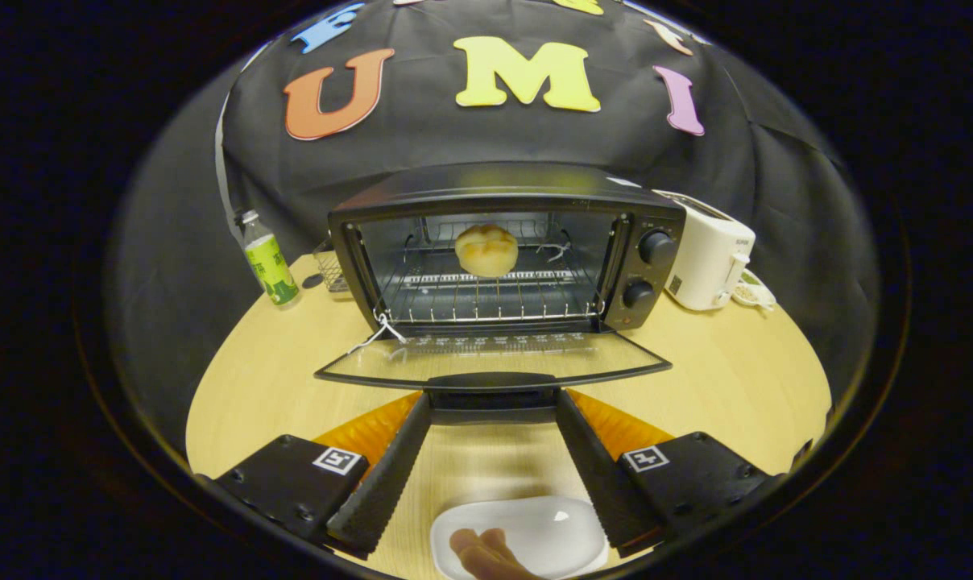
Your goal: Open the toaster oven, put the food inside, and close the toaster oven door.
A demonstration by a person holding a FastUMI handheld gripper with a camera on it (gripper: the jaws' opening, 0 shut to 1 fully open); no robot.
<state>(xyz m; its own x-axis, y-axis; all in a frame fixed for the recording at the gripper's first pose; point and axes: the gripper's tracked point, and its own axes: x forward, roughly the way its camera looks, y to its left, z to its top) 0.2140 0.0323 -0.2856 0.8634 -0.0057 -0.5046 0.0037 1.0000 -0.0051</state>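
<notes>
On the wooden table (744, 379) a toaster oven (507, 250) is seen, and every place below is given from it. Its glass door (490, 361) is folded down flat toward the camera, and a dark handle bar (490, 381) is carried along the door's front edge. Inside, on the wire rack (486, 302), a round golden bun (486, 250) is set toward the back. Two knobs (656, 248) are mounted on the oven's right panel, one above the other. A white string (378, 334) is tied at the door's left hinge. To the left of the oven a green-labelled bottle (267, 259) is stood upright, with a small wire basket (332, 270) between them. To the right a white appliance (708, 254) is placed just beside the oven.

The claw (493, 411) is held open, its two fingers (390, 467) spread wide with their tips just below the door handle; whether they touch it cannot be told. Nothing is gripped. Nearer than the oven door, between the fingers, a white plate (551, 528) is laid on the table, and sausage-like food (478, 552) is seen on it.
</notes>
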